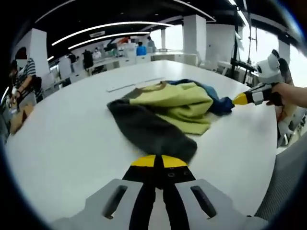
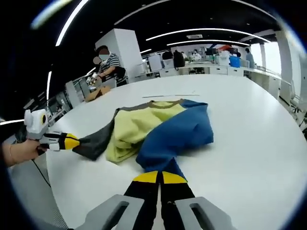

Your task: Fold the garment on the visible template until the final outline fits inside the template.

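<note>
A crumpled garment of yellow-green (image 1: pixel 180 103), dark grey (image 1: pixel 148 127) and blue (image 2: pixel 180 132) panels lies on a white table (image 1: pixel 72 139). My left gripper (image 1: pixel 156 162) is shut, its yellow tips pinching the end of the grey part; it enters the right gripper view from the left (image 2: pixel 67 142), held by a hand. My right gripper (image 2: pixel 159 177) is shut on the end of the blue part, and in the left gripper view it comes in from the right (image 1: pixel 241 98). A faint thin line (image 1: pixel 132 86) marks the table just beyond the garment.
The table's near edge curves off at the right (image 1: pixel 276 158). A person in a striped shirt (image 2: pixel 110 64) sits at the table's far side. Desks with more people (image 1: pixel 120 50) stand further back in the room.
</note>
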Demonstrator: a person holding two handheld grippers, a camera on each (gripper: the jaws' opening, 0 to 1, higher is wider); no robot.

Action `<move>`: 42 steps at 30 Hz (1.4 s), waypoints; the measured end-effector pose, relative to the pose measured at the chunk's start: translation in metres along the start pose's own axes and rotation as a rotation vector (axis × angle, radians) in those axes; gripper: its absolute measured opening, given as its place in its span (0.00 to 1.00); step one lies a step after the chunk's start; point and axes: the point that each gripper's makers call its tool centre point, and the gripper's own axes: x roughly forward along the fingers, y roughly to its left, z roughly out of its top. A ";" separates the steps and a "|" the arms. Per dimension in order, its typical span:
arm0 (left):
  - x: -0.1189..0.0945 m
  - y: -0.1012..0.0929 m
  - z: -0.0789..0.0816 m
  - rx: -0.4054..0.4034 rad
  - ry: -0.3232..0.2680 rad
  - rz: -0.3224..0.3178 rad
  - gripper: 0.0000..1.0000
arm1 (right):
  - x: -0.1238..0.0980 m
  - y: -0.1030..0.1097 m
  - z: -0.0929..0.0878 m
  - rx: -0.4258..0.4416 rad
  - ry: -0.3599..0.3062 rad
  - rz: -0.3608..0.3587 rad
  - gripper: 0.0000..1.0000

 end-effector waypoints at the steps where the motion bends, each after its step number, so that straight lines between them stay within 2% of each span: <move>1: -0.003 0.002 0.003 0.002 -0.003 0.007 0.00 | -0.003 -0.005 0.000 -0.027 0.017 -0.018 0.00; 4: -0.012 0.015 0.011 0.008 -0.019 0.055 0.00 | -0.012 -0.018 0.003 -0.087 0.049 -0.063 0.00; 9: -0.027 0.036 0.019 -0.036 -0.044 0.106 0.00 | -0.026 -0.033 0.015 -0.066 0.010 -0.088 0.00; 16: -0.041 0.070 0.015 -0.047 -0.028 0.187 0.00 | -0.046 -0.067 0.030 -0.097 -0.003 -0.180 0.00; 18: -0.042 0.080 0.011 -0.048 -0.014 0.205 0.00 | -0.051 -0.082 0.032 -0.078 -0.003 -0.217 0.00; 20: -0.044 0.092 0.003 -0.017 0.021 0.238 0.00 | -0.055 -0.093 0.032 -0.074 0.004 -0.242 0.00; 28: -0.040 0.115 -0.014 0.019 0.093 0.269 0.00 | -0.070 -0.130 0.031 -0.094 0.030 -0.335 0.00; 30: -0.039 0.121 -0.020 0.036 0.119 0.280 0.00 | -0.073 -0.139 0.030 -0.093 0.039 -0.355 0.00; 31: -0.039 0.126 -0.022 0.073 0.138 0.292 0.00 | -0.073 -0.143 0.030 -0.092 0.048 -0.365 0.00; 32: -0.039 0.131 -0.024 0.101 0.149 0.304 0.00 | -0.074 -0.146 0.029 -0.092 0.054 -0.371 0.00; 33: -0.037 0.135 -0.028 0.094 0.164 0.309 0.00 | -0.074 -0.150 0.029 -0.101 0.059 -0.377 0.00; 36: -0.034 0.142 -0.030 0.044 0.160 0.306 0.00 | -0.070 -0.162 0.029 -0.115 0.072 -0.393 0.00; 38: -0.032 0.151 -0.032 0.067 0.179 0.330 0.00 | -0.069 -0.171 0.027 -0.124 0.088 -0.409 0.00; 39: -0.031 0.158 -0.033 0.108 0.205 0.350 0.00 | -0.067 -0.179 0.026 -0.127 0.097 -0.422 0.00; 42: -0.025 0.164 -0.035 0.103 0.212 0.343 0.00 | -0.066 -0.194 0.027 -0.123 0.104 -0.447 0.00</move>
